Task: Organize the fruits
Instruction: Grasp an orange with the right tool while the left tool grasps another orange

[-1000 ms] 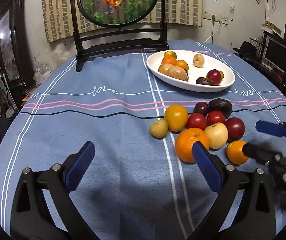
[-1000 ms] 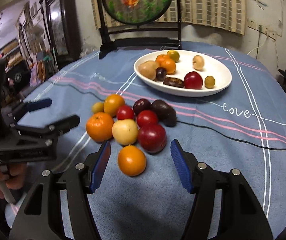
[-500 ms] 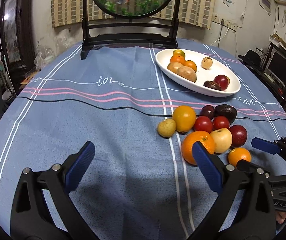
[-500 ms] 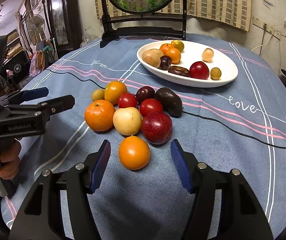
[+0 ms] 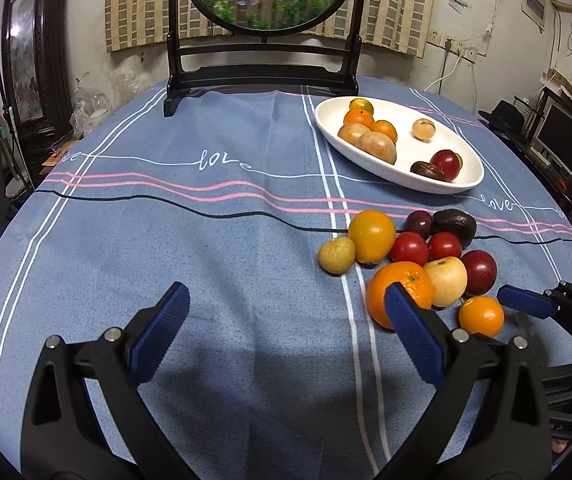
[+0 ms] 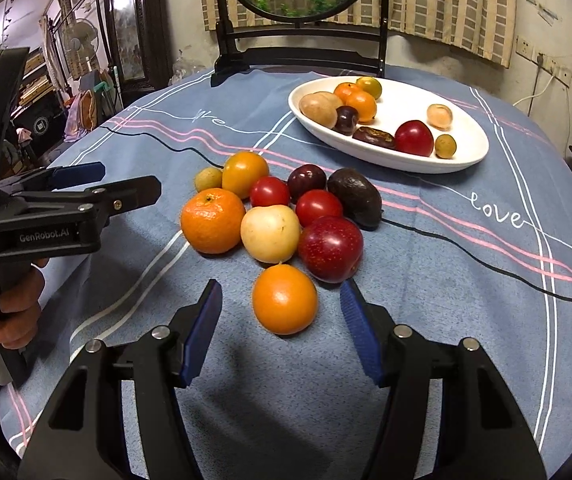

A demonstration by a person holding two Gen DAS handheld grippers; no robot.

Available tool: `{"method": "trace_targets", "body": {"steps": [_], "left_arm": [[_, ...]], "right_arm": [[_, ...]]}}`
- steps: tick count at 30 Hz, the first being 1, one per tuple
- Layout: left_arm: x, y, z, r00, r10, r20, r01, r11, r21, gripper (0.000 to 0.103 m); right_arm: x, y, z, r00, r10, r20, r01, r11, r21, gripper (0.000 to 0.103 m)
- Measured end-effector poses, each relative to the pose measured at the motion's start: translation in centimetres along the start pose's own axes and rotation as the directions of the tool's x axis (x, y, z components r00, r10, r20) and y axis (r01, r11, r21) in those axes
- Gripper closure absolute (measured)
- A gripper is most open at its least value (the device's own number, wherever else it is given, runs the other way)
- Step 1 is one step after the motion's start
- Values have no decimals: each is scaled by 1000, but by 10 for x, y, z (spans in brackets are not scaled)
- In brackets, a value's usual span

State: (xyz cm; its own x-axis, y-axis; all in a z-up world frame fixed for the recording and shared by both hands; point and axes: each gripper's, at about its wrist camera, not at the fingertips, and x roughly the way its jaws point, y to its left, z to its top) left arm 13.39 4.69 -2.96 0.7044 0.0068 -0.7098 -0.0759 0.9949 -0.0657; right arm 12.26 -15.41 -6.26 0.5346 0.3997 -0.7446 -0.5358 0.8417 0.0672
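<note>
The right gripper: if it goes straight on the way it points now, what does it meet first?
Most likely the small round orange fruit, lying loose between the open right gripper pads, nearer than the other fruits; exact depth is unclear.

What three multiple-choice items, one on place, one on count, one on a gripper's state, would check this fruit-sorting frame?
1. Where does the small orange lie?
A. in the white dish
B. on the cloth, just ahead of the right gripper, between its two fingers' line
C. held off the table by the left gripper

2. How many bright red tomatoes lie in the loose pile on the tablecloth?
A. two
B. none
C. five

3. How does the right gripper stand?
A. shut on the small orange
B. fully shut with nothing in it
C. open, pads clear of the fruit

Key: 1 B, the small orange rests on the cloth ahead of the blue pads; 2 A, two tomatoes sit side by side in the pile; 3 C, a gap shows on each side of the small orange.
</note>
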Motion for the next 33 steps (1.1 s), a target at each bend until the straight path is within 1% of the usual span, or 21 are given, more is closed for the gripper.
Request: {"method": "trace_targets", "body": {"steps": [3, 5, 10, 12, 13, 16, 19, 20, 22, 23, 24, 25, 26, 27, 28, 30, 31, 33], "left_arm": [[1, 0, 0, 1000, 1, -4, -1, 1000, -2, 3], [0, 1, 0, 1000, 0, -4, 0, 1000, -3, 4], [0, 1, 0, 1000, 1, -3, -1, 1000, -1, 4], [1, 0, 0, 1000, 4, -4, -4, 1000, -1, 4], [1, 1, 0, 1000, 5, -4, -5, 1000, -2, 4], [0, 1, 0, 1000, 2, -3, -2, 1000, -7, 4], [0, -2, -1, 1000, -30, -4, 30, 1000, 4, 4], [-1, -5, -1, 999, -51, -4, 51, 999, 19, 4], [-2, -14, -3, 997, -72, 0, 72, 996, 60, 5], [-4, -21, -5, 996, -84, 9, 83, 992, 97, 8], [-5, -26, -7, 995, -102, 13, 99, 988, 121, 17], [-6, -33, -9, 991, -134, 7, 131, 979, 154, 22], [-5, -40, -11, 986, -167, -8, 166, 969, 182, 31], [-4, -44, -12, 983, -184, -19, 184, 963, 196, 38], [-2, -49, -13, 981, -192, -28, 193, 958, 213, 41], [3, -58, -14, 982, -186, -40, 190, 950, 247, 50], [5, -60, -14, 982, -182, -41, 186, 949, 255, 52], [10, -60, -12, 980, -193, -55, 201, 947, 251, 57]], "right_arm": [[1, 1, 0, 1000, -1, -6, 1, 1000, -5, 47], [2, 0, 0, 1000, -1, -11, 1, 1000, -2, 51], [6, 0, -1, 1000, -3, -26, 3, 1000, -1, 57], [9, -1, -2, 999, -7, -34, 7, 1000, 1, 61], [10, -2, -2, 999, -2, -40, 2, 1000, 6, 67], [9, -4, -1, 999, -2, -34, 2, 1000, 10, 68], [2, -7, 1, 1000, 4, -7, -4, 1000, 25, 68], [-1, -10, 2, 1000, 17, 3, -17, 999, 41, 68], [-8, -18, 4, 999, 32, 28, -34, 996, 81, 68], [-12, -21, 5, 999, 27, 42, -31, 995, 98, 68], [-15, -25, 5, 998, 19, 53, -25, 993, 112, 68], [-18, -31, 6, 998, 13, 62, -21, 991, 132, 68], [-19, -34, 6, 998, 12, 66, -22, 989, 147, 68], [-21, -38, 6, 998, 12, 70, -24, 986, 166, 68], [-21, -40, 6, 997, 11, 72, -24, 984, 174, 68], [-22, -42, 6, 997, 4, 75, -18, 983, 184, 68], [-23, -43, 6, 997, 3, 77, -17, 983, 185, 68], [-25, -43, 6, 996, -1, 84, -14, 983, 183, 68]]}}
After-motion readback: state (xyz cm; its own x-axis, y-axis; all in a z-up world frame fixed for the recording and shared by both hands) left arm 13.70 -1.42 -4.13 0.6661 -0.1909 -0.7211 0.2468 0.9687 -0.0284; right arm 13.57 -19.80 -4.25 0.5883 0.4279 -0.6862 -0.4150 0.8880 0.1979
